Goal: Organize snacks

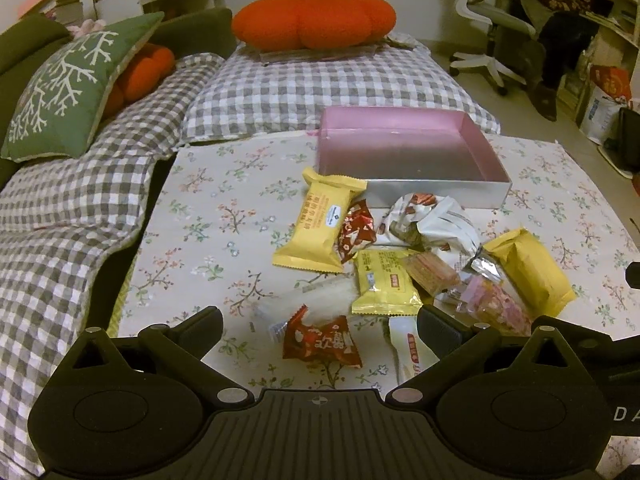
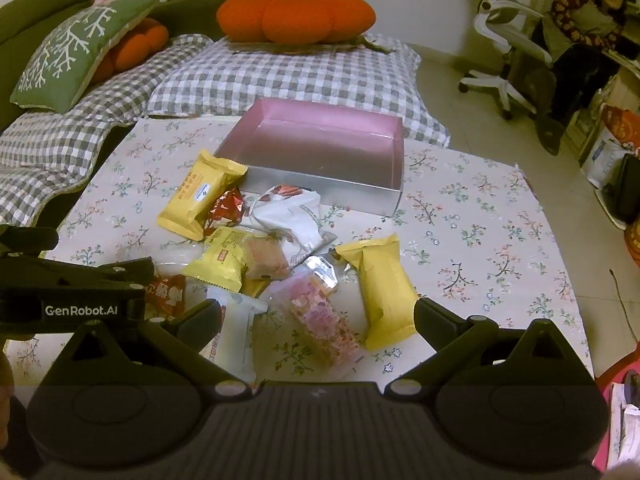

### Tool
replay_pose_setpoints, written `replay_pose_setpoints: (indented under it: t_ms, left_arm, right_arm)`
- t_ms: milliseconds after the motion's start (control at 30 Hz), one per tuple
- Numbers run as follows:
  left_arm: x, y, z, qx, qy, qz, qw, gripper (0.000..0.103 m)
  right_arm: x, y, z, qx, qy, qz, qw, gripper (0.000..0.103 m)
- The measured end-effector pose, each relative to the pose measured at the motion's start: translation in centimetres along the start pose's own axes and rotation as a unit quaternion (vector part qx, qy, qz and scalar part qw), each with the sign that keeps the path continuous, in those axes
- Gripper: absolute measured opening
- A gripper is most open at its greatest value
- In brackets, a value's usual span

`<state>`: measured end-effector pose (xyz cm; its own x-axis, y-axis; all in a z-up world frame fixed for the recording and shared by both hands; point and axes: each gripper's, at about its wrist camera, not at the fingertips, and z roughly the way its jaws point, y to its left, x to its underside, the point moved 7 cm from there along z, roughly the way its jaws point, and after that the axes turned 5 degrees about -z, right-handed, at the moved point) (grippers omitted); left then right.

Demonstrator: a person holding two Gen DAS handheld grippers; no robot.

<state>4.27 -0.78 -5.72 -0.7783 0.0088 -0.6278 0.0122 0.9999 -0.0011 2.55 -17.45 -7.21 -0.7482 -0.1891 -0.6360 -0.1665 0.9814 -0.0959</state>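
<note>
Box: pink-lined, far centre of the worktop, holding nothing. Snacks: all loose in a heap just near of it, so the sorting looks unstarted. Your left gripper and right gripper: both spread wide, holding nothing, hovering over the heap's near edge. Worktop: floral cloth. Room: checked bedding and an orange pumpkin cushion beyond.
</note>
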Motion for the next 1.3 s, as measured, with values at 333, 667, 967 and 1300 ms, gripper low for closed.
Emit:
replay_pose_setpoints:
  t_ms: [333,667,967,1300]
  left_arm:
    - [0.01,0.03,0.05,-0.002,0.001,0.002,1.0000,0.103]
    - [0.06,0.07,0.06,-0.001,0.003,0.000,1.0000,0.103]
    - [0.13,0.11,0.09,-0.001,0.004,0.000,1.0000,0.103]
    - [0.17,0.09,0.12,-0.002,0.005,0.001,1.0000,0.103]
  right_arm:
    - [0.05,0.07,0.08,-0.003,0.003,-0.001,1.000,0.102]
    - [0.03,0.13,0.17,-0.005,0.009,0.000,1.000,0.102]
    - [0.13,0.13,0.22,-0.004,0.014,-0.001,1.000,0.102]
    - [0.17,0.11,0.31,-0.007,0.020,0.001,1.000,0.102]
